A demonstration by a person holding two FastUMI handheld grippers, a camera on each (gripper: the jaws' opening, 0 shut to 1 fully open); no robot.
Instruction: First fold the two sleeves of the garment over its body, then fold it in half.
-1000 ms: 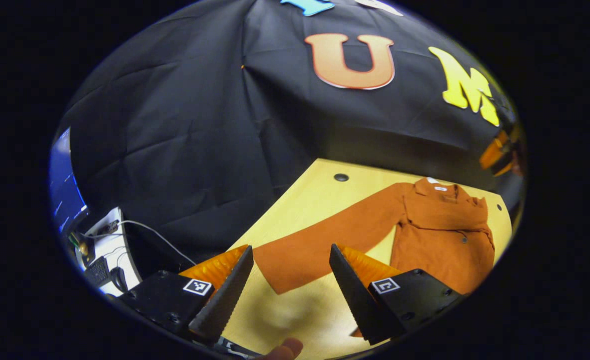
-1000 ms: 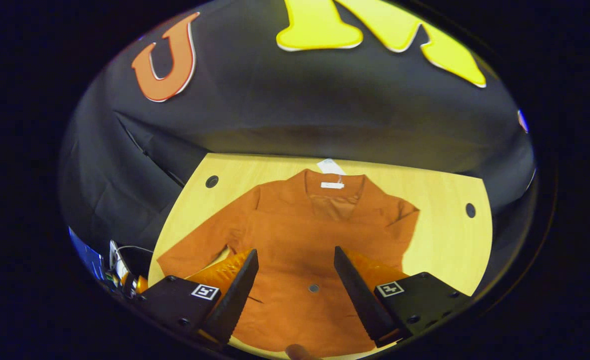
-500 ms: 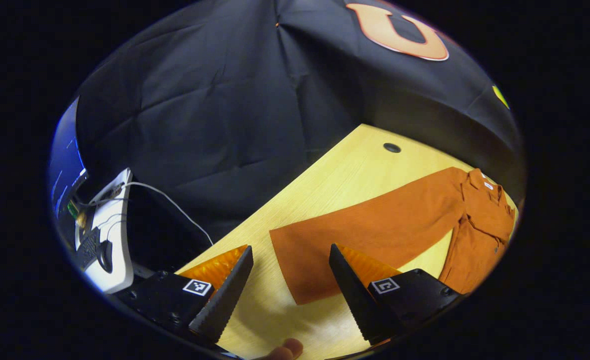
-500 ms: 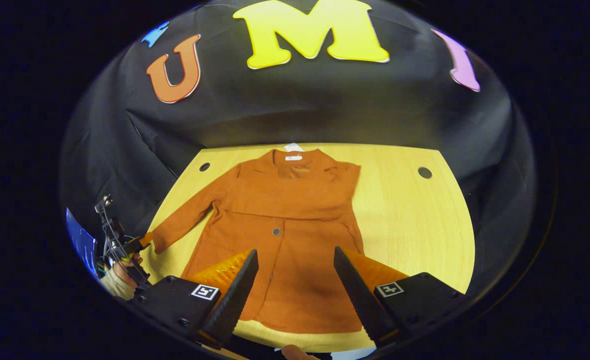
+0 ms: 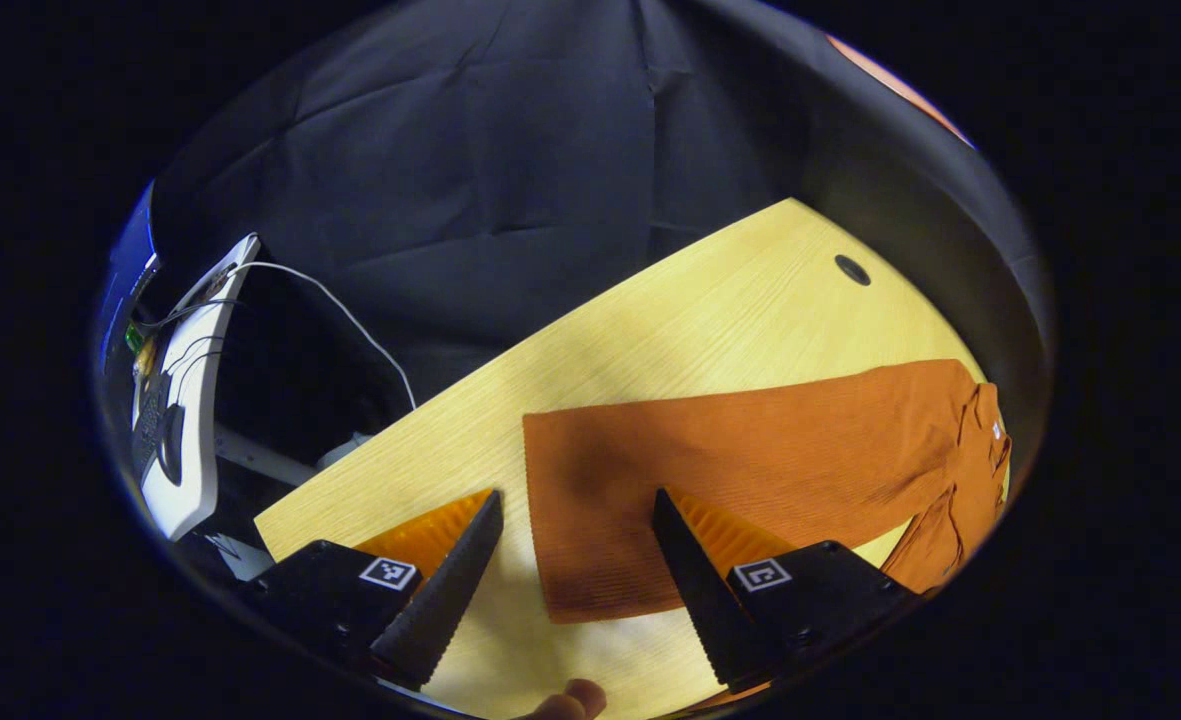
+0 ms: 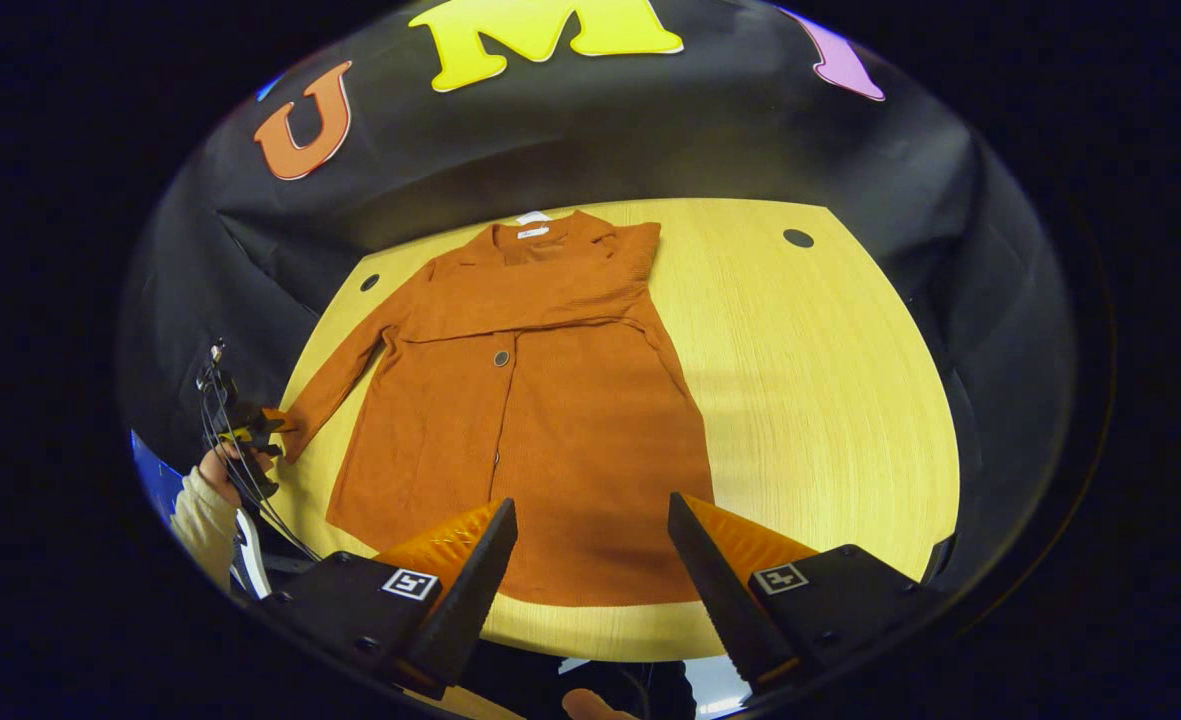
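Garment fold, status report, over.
Both grippers open, left gripper at cuff of outstretched sleeve. Garment flat on table, other sleeve already folded across. Nothing in the way.

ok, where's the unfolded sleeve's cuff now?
In the left gripper view the cuff lies flat on the table, between the open left tongs, untouched.

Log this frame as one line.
left gripper: open, at cuff | rust-orange knit cardigan: one sleeve folded | right gripper: open, near hem

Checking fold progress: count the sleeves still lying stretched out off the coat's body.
1. The stretched-out sleeve runs from the coat toward the left gripper at the table's edge. The other sleeve already lies folded across the chest.
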